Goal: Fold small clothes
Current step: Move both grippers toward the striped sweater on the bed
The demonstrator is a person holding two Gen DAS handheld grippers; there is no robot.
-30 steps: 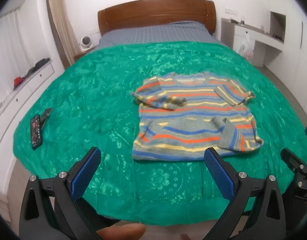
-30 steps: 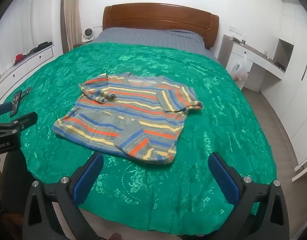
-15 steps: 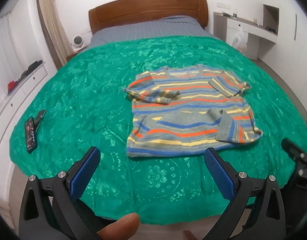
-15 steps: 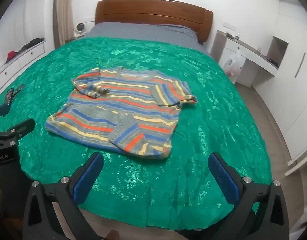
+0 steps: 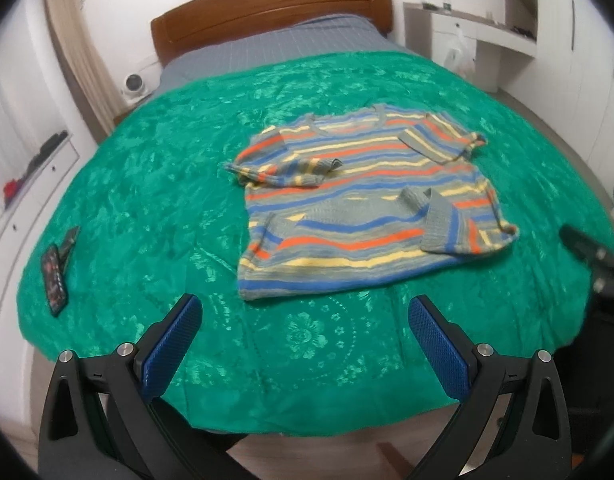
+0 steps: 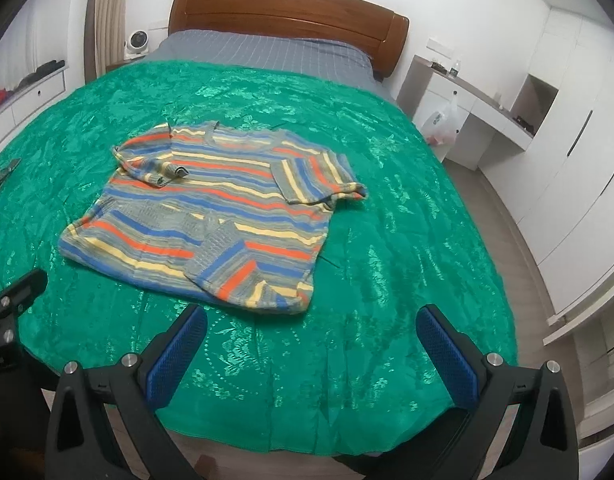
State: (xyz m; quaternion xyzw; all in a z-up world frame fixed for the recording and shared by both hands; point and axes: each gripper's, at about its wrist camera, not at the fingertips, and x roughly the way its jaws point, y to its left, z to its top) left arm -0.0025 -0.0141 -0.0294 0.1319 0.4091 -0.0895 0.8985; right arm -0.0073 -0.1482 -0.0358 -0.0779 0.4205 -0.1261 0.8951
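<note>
A small striped knit sweater (image 5: 359, 208) in blue, orange, yellow and grey lies flat on the green bedspread (image 5: 147, 184), both sleeves folded in across its front. It also shows in the right wrist view (image 6: 223, 208). My left gripper (image 5: 303, 320) is open and empty, over the bed's near edge, short of the sweater's hem. My right gripper (image 6: 311, 332) is open and empty, just short of the sweater's near right corner. Each gripper's body shows at the edge of the other's view.
A phone (image 5: 54, 280) and a dark remote lie at the bedspread's left edge. Wooden headboard (image 6: 287, 8) at the far end. White drawers stand on the left, a white desk (image 6: 471, 112) with a plastic bag on the right. Wooden floor runs along the right side.
Both grippers have drawn back and risen a little from the sweater, so more of the bed's near edge shows. The left view has tilted. The sweater has not moved.
</note>
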